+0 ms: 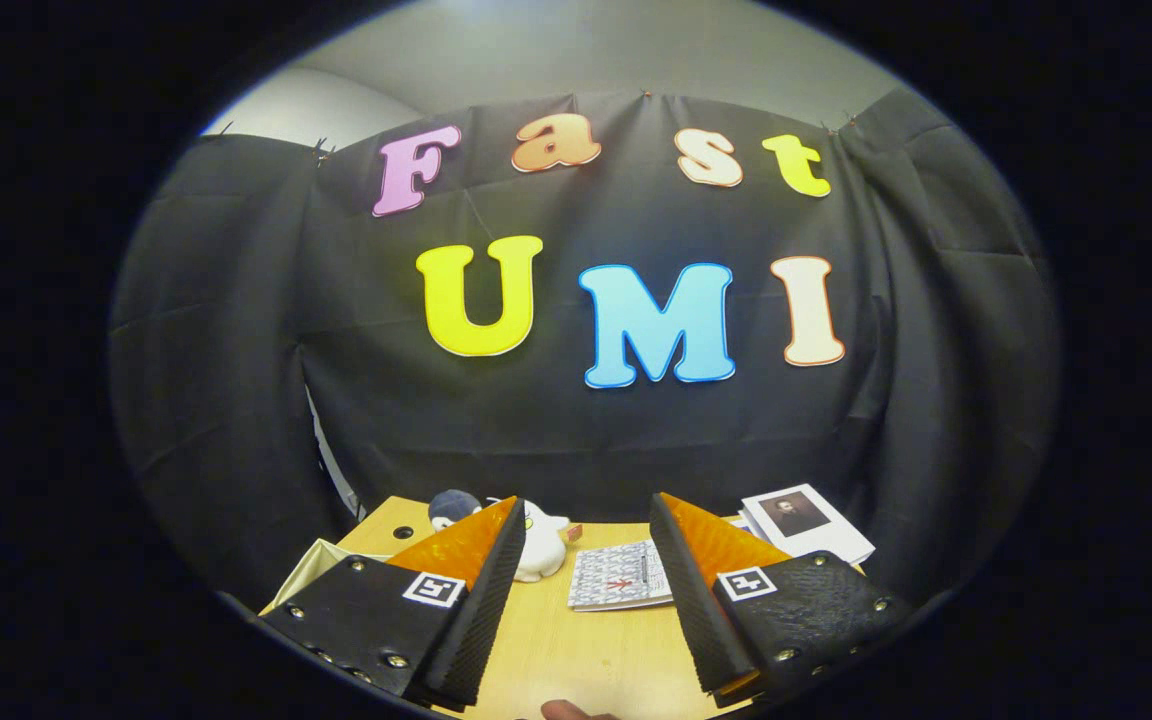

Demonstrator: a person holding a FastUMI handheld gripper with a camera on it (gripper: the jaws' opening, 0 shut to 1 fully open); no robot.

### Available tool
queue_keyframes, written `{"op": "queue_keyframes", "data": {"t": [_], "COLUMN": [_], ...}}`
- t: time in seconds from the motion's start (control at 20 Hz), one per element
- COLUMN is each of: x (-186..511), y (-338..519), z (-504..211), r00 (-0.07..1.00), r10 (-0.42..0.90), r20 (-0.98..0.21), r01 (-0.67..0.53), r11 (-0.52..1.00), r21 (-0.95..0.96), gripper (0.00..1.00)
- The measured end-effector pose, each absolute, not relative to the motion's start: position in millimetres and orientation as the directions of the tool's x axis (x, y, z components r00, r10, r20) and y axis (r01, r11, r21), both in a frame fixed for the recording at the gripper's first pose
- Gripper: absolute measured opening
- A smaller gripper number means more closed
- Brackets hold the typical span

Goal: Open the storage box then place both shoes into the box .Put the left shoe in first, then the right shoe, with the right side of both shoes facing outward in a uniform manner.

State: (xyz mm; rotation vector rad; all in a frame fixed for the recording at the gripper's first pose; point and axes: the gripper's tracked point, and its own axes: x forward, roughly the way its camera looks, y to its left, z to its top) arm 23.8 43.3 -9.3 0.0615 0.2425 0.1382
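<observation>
We are holding the gripper [584, 600] level, jaws spread wide and gripping nothing, above a wooden table [576, 660]. Ahead are lying a plush penguin [541, 540] and a booklet [621, 578]. We are seeing neither box nor shoes, so we judge everything remains undone.

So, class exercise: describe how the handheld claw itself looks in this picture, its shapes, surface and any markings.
The claw has two wedge-shaped fingers tapering forward, their facing sides lined with ridged, textured pads. Each finger mounts on a plate fixed with small round screws, and each carries a small square black-and-white marker tag. No cables are visible. The fingers stand open above the light wooden table.
</observation>
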Motion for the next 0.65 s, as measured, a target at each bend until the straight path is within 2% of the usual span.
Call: {"op": "queue_keyframes", "data": {"t": [0.2,0.35,0.45,0.65], "x": [19,14,16,9], "y": [21,16,8,-2], "z": [10,22,20,21], "r00": [0.984,0.993,0.995,0.995], "r10": [0.095,0.086,0.074,0.071], "r20": [-0.149,-0.080,-0.073,-0.065], "r01": [-0.085,-0.078,-0.069,-0.064], "r11": [0.994,0.992,0.995,0.994], "r21": [0.073,0.095,0.073,0.094], "gripper": [0.77,0.84,0.96,0.97]}}
